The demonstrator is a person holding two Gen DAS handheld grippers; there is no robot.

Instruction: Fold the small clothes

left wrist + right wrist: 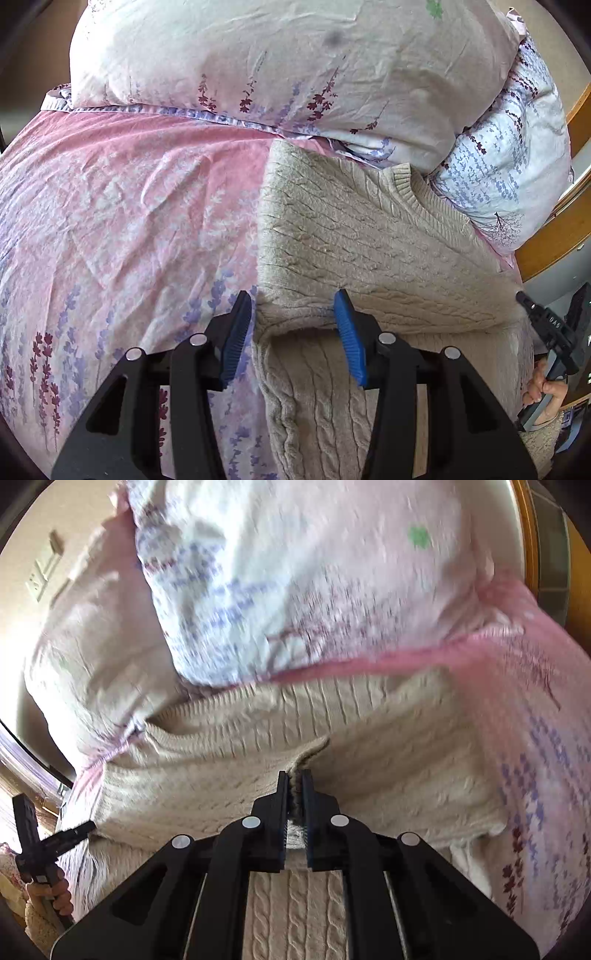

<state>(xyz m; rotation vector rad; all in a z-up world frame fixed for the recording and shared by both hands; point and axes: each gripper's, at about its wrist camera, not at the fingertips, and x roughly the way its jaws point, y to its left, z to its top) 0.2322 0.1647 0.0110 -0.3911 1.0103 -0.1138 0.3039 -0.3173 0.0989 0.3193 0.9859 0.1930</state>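
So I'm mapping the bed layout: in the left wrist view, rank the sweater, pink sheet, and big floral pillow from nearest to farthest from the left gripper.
1. Beige sweater: its folded edge sits between the open left gripper fingers.
2. Pink sheet: just left of the fingers.
3. Floral pillow: farthest, at the top, beyond the sweater.

A bedroom in a home. A bed (110, 206) is spread with a pink flowered sheet, and plump pillows (280, 62) in matching lavender-print cases are piled at its far side. A wooden frame (554, 240) edges the bed, and a light switch (40, 578) sits on the cream wall.
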